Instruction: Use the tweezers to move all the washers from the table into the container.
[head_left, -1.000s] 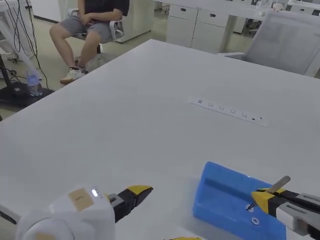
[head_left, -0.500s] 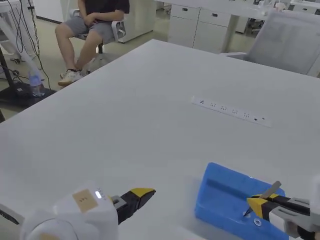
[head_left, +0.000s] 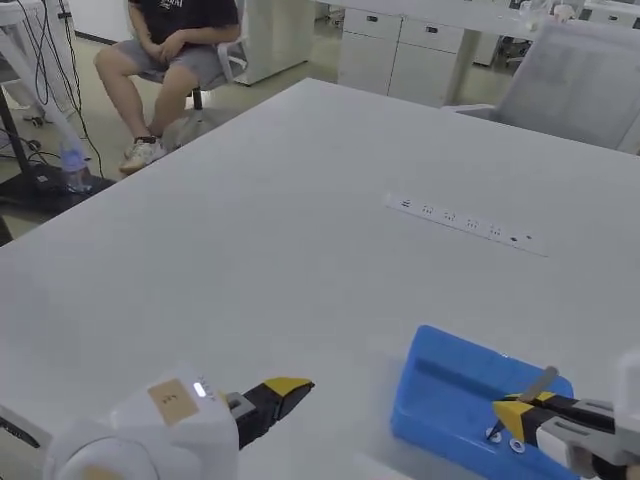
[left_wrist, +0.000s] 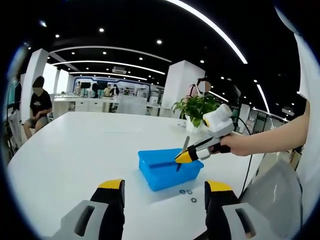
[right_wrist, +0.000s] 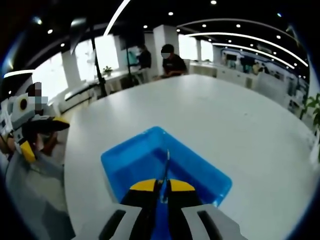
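The right gripper, clenched on the tweezers, sits at bottom centre over the blue container. The left gripper is released. Two washers lie on the surface at the container's lower right.

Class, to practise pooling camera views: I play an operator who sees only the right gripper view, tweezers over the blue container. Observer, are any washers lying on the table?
Observer: Yes. The left gripper view shows two washers on the table, beside the container, on its side facing the left gripper.
Operator: Is the left gripper free?
Observer: Its fingers stand wide apart, holding nothing.
Operator: What lies beyond the container?
Observer: In the head view, a strip of sockets on the table.
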